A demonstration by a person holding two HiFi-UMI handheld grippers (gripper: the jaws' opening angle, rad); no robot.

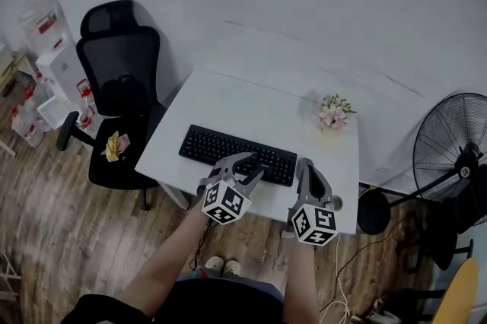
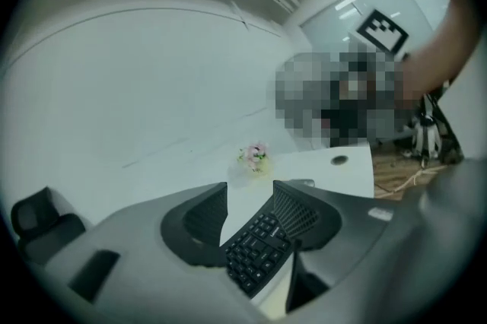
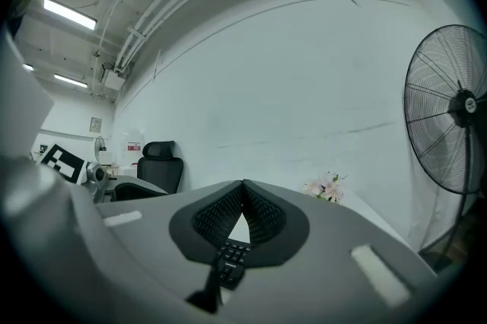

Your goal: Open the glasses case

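Left gripper [image 1: 252, 166] jaws apart and empty, above the keyboard [image 1: 221, 145]. Right gripper [image 1: 306, 163] at its 3 o'clock, jaws together (nothing held).

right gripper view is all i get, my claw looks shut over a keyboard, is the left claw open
Observer: Yes, the left claw is open, jaws apart above the black keyboard.
Operator: any glasses case on the desk
Observer: None in the head view; the white desk shows just that keyboard and a small bunch of pink flowers.
Operator: anything on the chair seat
Observer: A crumpled yellow object lies on the black office chair.
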